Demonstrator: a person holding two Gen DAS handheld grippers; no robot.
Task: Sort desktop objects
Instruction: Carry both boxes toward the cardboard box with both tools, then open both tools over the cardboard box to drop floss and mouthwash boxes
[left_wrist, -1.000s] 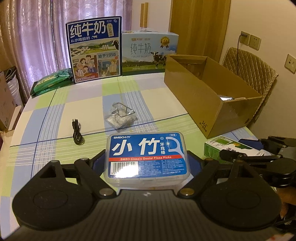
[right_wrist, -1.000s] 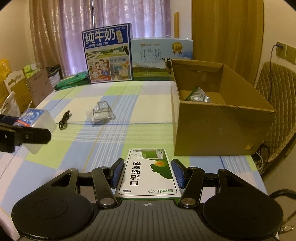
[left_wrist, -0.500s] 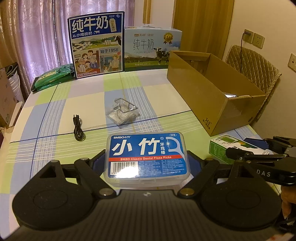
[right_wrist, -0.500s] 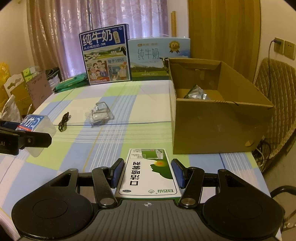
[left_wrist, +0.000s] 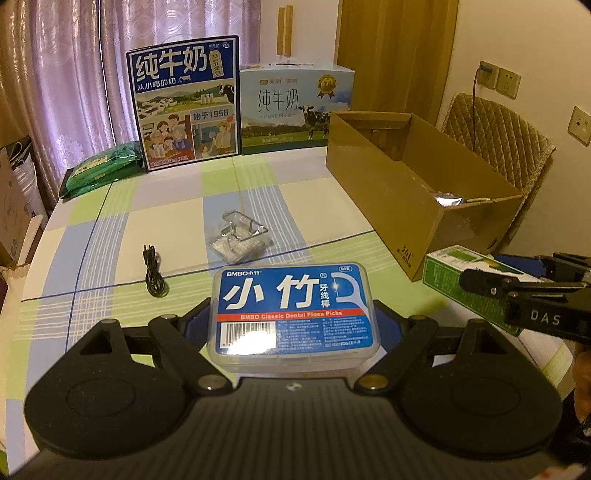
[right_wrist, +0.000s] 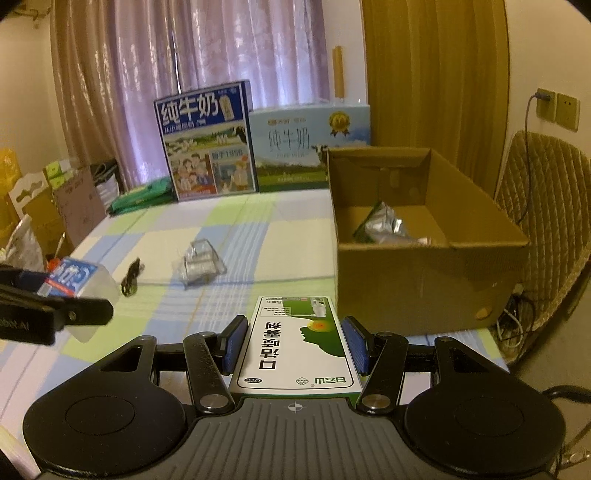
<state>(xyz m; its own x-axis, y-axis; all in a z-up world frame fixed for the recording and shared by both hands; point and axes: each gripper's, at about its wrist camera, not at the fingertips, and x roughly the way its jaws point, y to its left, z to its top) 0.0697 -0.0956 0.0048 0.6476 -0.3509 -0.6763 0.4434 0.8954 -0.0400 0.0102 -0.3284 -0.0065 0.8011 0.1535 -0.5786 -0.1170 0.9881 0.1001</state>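
left hand-held gripper (left_wrist: 293, 325): clamps floss box (left_wrist: 293, 310) | right hand-held gripper (right_wrist: 294, 341): clamps medicine carton (right_wrist: 295, 347)

I count two grippers, my left (left_wrist: 293, 325) and my right (right_wrist: 293, 345), one floss box (left_wrist: 293, 308), one medicine carton (right_wrist: 297, 350), one cable (left_wrist: 153, 275), one clear packet (left_wrist: 240, 242), one cardboard box (right_wrist: 424, 280), two milk cases (left_wrist: 184, 99) (left_wrist: 295, 105), one green bag (left_wrist: 103, 168).

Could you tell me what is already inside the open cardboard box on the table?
Inside the cardboard box, one crumpled silver foil packet with a green edge lies on the floor near the front wall. That wall hides the floor strip just behind it, so anything there stays unseen.
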